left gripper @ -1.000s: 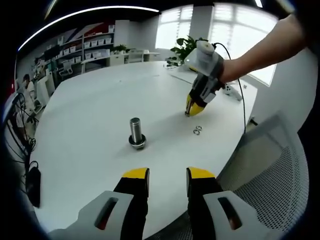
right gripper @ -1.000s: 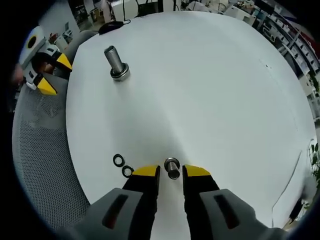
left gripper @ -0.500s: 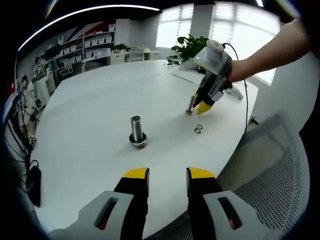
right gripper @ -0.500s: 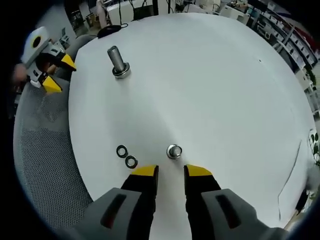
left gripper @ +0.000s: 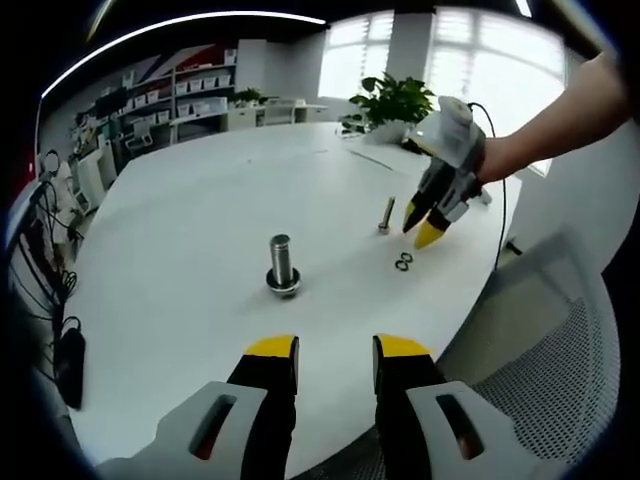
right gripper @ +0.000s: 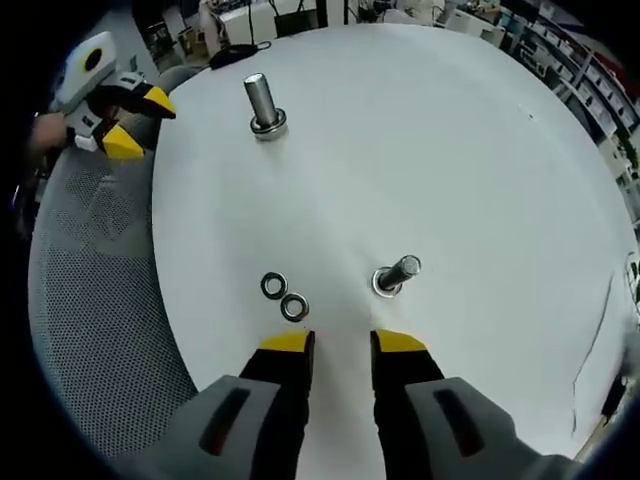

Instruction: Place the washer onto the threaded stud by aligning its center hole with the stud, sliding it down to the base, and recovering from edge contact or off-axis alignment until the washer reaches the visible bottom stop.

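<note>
A thick steel stud (left gripper: 281, 262) (right gripper: 263, 100) stands upright mid-table with a ring around its base. A thinner bolt (left gripper: 386, 214) (right gripper: 397, 275) stands free on its head farther along. Two dark washers (left gripper: 403, 263) (right gripper: 283, 296) lie flat side by side near the table edge. My right gripper (right gripper: 342, 345) (left gripper: 422, 226) is open with nothing between its jaws, hovering just short of the thin bolt and the washers. My left gripper (left gripper: 335, 350) (right gripper: 140, 122) is open too, held off the table edge and facing the thick stud.
The round white table (left gripper: 180, 200) (right gripper: 450, 130) ends close to the washers. A grey mesh chair (left gripper: 545, 340) (right gripper: 90, 300) sits just beyond that edge. A person's arm (left gripper: 560, 110) holds the right gripper. Shelves, a plant and cables lie far off.
My right gripper let go of the thin bolt and drew back from it; the bolt now stands alone. The left gripper has barely moved.
</note>
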